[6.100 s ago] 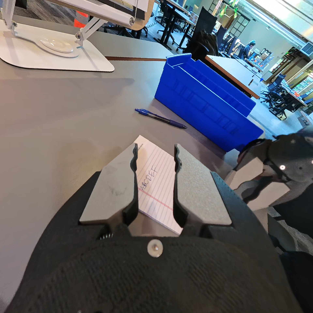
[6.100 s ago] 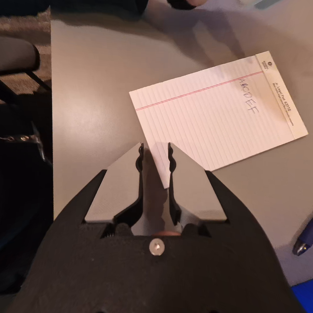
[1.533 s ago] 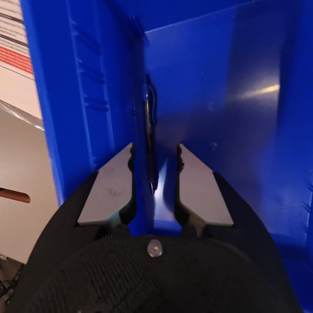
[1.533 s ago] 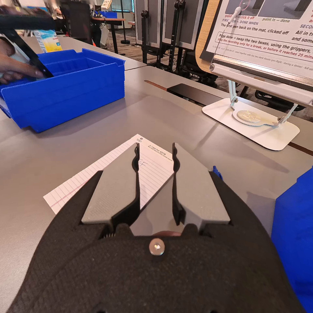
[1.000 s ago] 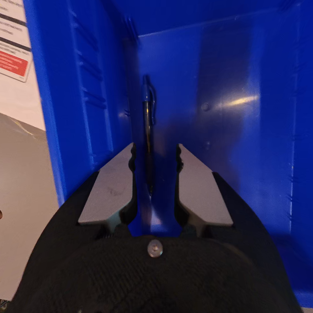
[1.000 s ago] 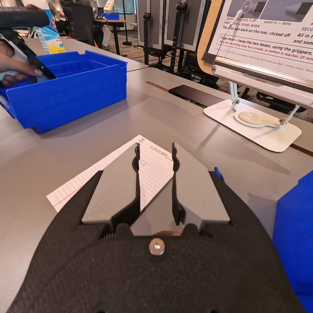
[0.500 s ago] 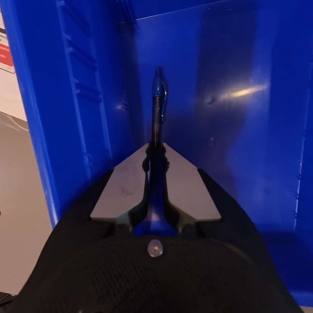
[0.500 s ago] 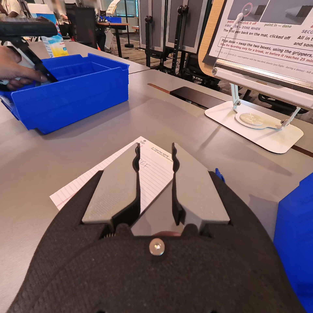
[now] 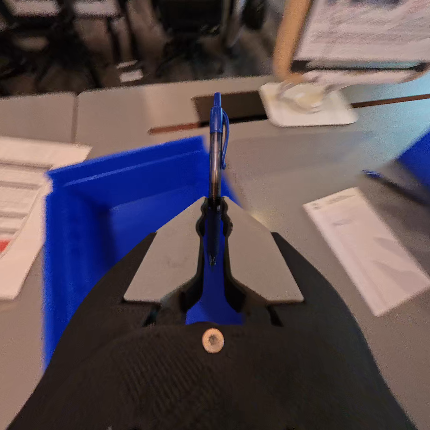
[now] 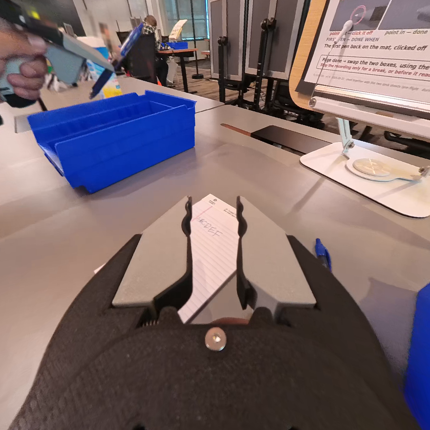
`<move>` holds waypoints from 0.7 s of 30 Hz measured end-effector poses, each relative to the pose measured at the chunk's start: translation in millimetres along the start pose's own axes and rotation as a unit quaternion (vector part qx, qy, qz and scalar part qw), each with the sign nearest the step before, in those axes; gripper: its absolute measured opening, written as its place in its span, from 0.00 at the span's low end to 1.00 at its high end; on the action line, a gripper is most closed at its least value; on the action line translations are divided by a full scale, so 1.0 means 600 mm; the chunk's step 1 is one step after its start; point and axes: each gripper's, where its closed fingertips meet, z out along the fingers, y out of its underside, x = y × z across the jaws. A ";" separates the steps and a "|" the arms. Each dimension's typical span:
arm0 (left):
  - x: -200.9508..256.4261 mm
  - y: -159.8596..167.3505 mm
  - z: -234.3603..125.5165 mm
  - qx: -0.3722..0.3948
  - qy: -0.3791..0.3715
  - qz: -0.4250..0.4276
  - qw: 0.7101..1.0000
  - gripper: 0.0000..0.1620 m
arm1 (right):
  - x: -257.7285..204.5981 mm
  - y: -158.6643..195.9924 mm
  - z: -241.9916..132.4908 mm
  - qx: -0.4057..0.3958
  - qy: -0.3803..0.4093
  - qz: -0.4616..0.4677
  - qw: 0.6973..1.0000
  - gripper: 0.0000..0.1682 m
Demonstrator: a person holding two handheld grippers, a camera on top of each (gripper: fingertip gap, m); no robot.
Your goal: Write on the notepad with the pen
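My left gripper point(image 9: 214, 202) is shut on a blue click pen point(image 9: 216, 149). The pen's clip end points away from me and its tip points back between the fingers. The gripper holds it in the air above the blue bin point(image 9: 97, 209). In the right wrist view the left gripper point(image 10: 109, 68) shows at the top left with the pen point(image 10: 126, 44) above the bin point(image 10: 121, 149). My right gripper point(image 10: 213, 204) is open and empty just above the white lined notepad point(image 10: 214, 242), which bears some handwriting. The notepad also shows in the left wrist view point(image 9: 363, 246).
A second blue pen point(image 10: 323, 253) lies on the grey table right of my right gripper. Another blue bin point(image 10: 418, 349) is at the right edge. A white stand point(image 10: 363, 172) with an instruction board is at the back right. Paper sheets point(image 9: 18, 200) lie left of the bin. One gripper's finger ends stand about 30 centimetres off the other's.
My left gripper closed on the pen inside the bin, then lifted it out and up, swinging toward the table. My right gripper stayed open over the notepad and shifted slightly.
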 end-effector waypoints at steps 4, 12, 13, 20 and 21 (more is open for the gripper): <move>0.184 -0.045 -0.012 0.058 0.138 0.044 0.988 0.05 | -0.003 -0.014 -0.007 0.025 -0.016 0.018 0.999 0.20; 0.419 -0.028 0.039 0.115 0.312 0.055 0.942 0.05 | 0.001 -0.071 -0.047 0.119 -0.044 0.061 0.990 0.21; 0.431 -0.017 0.052 0.112 0.322 0.052 0.939 0.05 | 0.000 -0.075 -0.051 0.126 -0.047 0.065 0.989 0.21; 0.495 0.065 0.079 0.072 0.421 0.061 0.902 0.05 | -0.013 -0.094 -0.063 0.151 -0.081 0.098 0.980 0.21; 0.500 0.069 0.076 0.071 0.427 0.067 0.899 0.04 | -0.016 -0.096 -0.063 0.153 -0.089 0.105 0.979 0.21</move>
